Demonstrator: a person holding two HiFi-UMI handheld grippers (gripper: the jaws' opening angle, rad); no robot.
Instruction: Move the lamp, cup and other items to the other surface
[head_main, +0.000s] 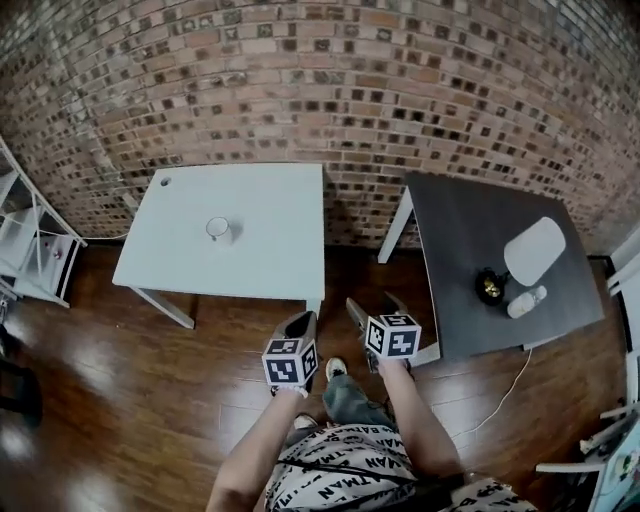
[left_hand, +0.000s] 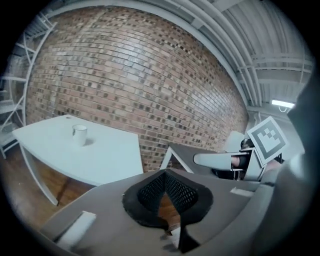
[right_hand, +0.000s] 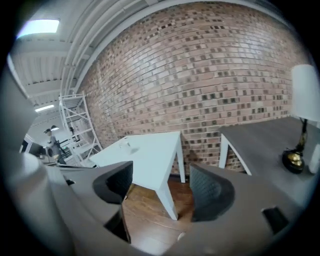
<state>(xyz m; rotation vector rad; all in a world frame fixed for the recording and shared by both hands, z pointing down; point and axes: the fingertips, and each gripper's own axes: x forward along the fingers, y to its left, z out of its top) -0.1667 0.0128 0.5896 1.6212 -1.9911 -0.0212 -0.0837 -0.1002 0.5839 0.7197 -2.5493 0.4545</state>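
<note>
Saw white table (head_main: 260, 240) at L, dark table (head_main: 470, 230) at R. Noted lamp (head_main: 525, 255) on dark table. Found R gripper (right_hand: 162, 187) spread, empty; L gripper (left_hand: 165, 175) pressed together, empty; both over floor btwn tables. Spotted bottle (head_main: 527, 301) just beside lamp, cup (head_main: 218, 229) alone on white table.

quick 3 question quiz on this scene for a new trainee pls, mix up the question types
1. Multiple choice: what stands on the white table? A) a book B) a cup C) a plate
2. True or false: the lamp and the cup share one table.
3. Fill in: the right tool has its jaws ____, with nothing between them.

Key
1. B
2. False: the lamp stands on the dark table, the cup on the white one.
3. apart
</note>
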